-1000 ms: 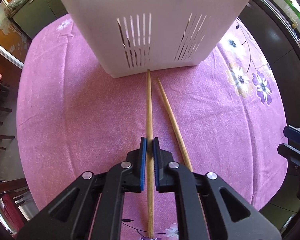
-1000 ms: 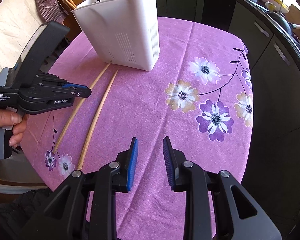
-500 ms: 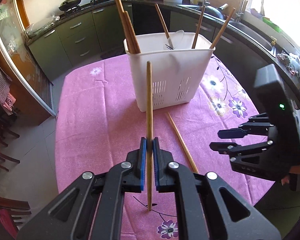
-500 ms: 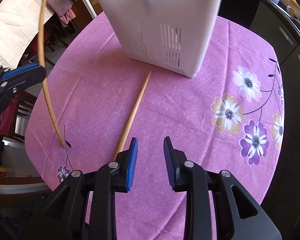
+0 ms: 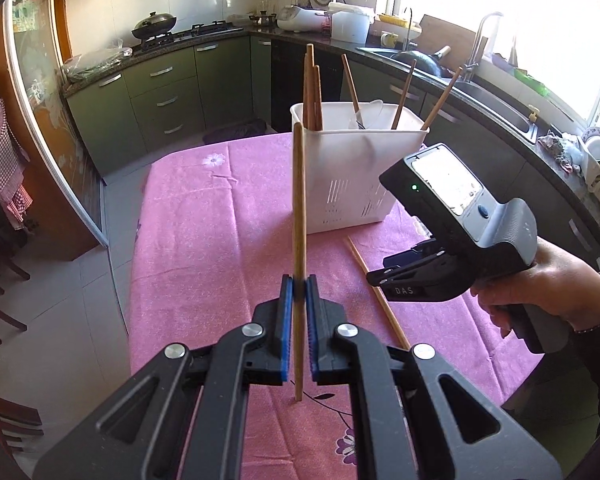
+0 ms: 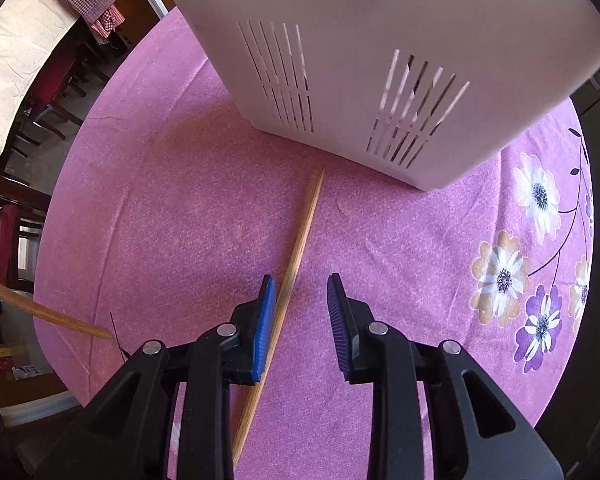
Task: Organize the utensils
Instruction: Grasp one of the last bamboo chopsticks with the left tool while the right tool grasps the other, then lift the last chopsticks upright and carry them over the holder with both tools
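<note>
Two grippers are in my hands. My left gripper (image 5: 299,280) is clamped on one wooden chopstick (image 5: 298,216), which stands almost upright between the blue pads, with its lower end hanging above the pink tablecloth (image 5: 204,216) and its upper end in front of the white utensil basket (image 5: 356,176). My right gripper (image 6: 301,312) is held low over the cloth with its fingers apart, and it grips nothing. A second chopstick (image 6: 300,240) lies flat on the cloth between these open fingers, close beside the left pad; I cannot tell if it touches it. Its far tip points to the basket and ends just before its slotted wall. Several chopsticks already stand inside the basket.
</note>
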Motion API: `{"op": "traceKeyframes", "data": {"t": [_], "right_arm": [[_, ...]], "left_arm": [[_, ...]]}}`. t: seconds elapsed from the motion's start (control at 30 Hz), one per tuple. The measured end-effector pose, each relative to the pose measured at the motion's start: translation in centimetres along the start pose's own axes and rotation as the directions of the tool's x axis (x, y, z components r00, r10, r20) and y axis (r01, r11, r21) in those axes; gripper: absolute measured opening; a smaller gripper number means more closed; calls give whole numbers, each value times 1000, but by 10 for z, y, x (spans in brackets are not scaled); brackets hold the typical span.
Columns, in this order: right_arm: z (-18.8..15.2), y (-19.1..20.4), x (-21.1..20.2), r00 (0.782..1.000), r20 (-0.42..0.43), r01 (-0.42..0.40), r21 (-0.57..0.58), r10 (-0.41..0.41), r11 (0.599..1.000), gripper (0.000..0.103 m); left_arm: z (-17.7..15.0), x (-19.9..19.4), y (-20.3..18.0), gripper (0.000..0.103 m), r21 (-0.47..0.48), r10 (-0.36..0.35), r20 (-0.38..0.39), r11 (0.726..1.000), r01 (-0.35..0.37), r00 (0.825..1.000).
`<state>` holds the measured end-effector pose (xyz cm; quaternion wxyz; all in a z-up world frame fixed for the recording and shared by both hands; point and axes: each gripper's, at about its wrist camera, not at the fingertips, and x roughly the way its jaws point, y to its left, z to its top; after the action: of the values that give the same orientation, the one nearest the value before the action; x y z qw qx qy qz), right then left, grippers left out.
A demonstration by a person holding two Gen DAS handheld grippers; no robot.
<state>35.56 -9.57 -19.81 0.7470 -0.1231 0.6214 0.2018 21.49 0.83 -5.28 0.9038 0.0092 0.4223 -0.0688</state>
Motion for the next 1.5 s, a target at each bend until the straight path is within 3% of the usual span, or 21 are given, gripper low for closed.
{"op": "traceKeyframes", "data": {"t": [0.33,0.47,0.6,0.8,1.1,1.17,1.3,1.5], "right_arm": [[14,27,20,996,-50,72,-26,-73,997,27],[13,47,25,997,-44,57,-51,-59,997,10],[12,47,27,998,-40,36,-37,-38,999,7],[-6,35,-12,996,73,44,-48,-41,998,7],[-57,40,-125,939,342,56,-56,-33,997,7],[-81,20,-148,925,379,62,-60,-35,996,7],[-122,9,-168,896,442,77,-61,-42,995,7],[-148,-7,-172,882,469,71,-53,-38,996,7]], "left_arm": [[-5,-5,-1,7,29,-1,8,1000,1,1000],[-5,-7,-5,7,40,-4,13,999,4,1000],[-5,-7,-7,7,45,-6,13,999,5,1000],[-5,-9,-7,7,48,-4,13,999,4,1000],[-6,-17,-5,7,48,-5,23,999,4,1000],[-8,-18,-5,7,50,-3,24,999,2,1000],[-12,-21,-4,7,59,3,26,998,-5,1000],[-14,-25,-6,7,60,12,25,998,-13,1000]]}}
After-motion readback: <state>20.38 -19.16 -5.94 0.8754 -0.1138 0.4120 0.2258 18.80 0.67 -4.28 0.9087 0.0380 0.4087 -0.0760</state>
